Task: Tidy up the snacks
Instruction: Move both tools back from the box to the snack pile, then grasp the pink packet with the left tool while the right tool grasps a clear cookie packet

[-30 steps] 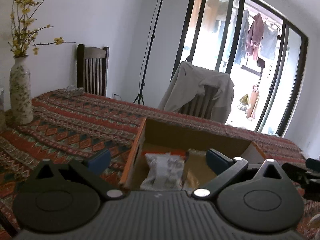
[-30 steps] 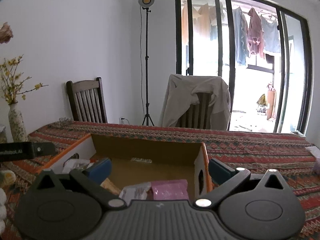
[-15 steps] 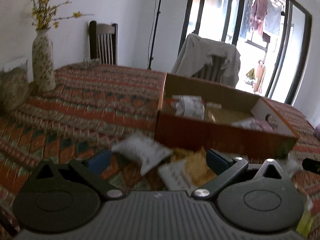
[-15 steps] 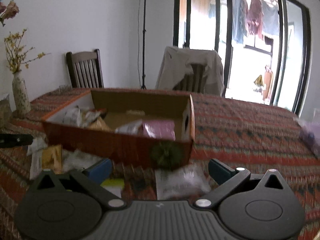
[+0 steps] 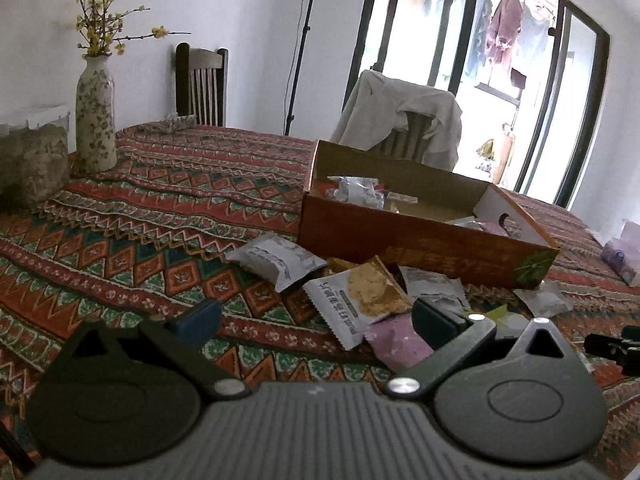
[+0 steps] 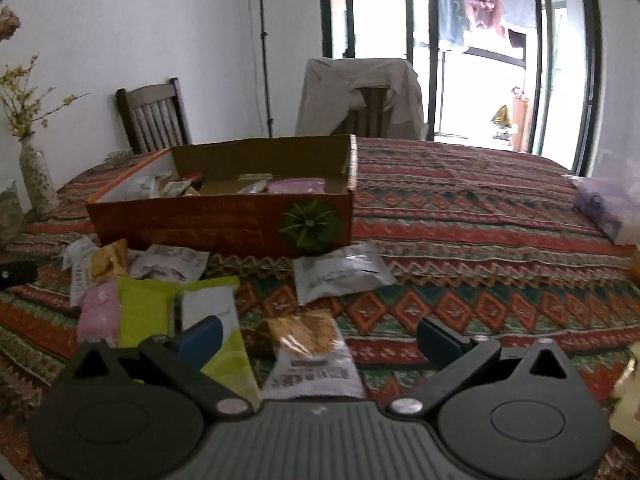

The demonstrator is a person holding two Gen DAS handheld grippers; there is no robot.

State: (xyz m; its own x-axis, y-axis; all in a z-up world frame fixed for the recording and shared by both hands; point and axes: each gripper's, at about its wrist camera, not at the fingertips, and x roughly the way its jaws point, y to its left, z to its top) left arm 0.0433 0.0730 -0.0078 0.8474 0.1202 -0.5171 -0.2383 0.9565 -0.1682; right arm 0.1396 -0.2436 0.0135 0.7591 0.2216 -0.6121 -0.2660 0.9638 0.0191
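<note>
On the table (image 6: 460,216), an orange cardboard box (image 6: 224,226) sits at 12 o'clock from the right claw (image 6: 318,338), some snack packets already inside; loose packets lie in front of the box, a cracker packet (image 6: 310,354) between the right claw's spread, empty fingers; a lime-green packet (image 6: 144,312) at 10 o'clock; left claw (image 5: 316,320) also apart, empty, a white-and-tan cracker packet (image 5: 360,300) just ahead at 12; flower vase (image 5: 96,114) far off at 10.
</note>
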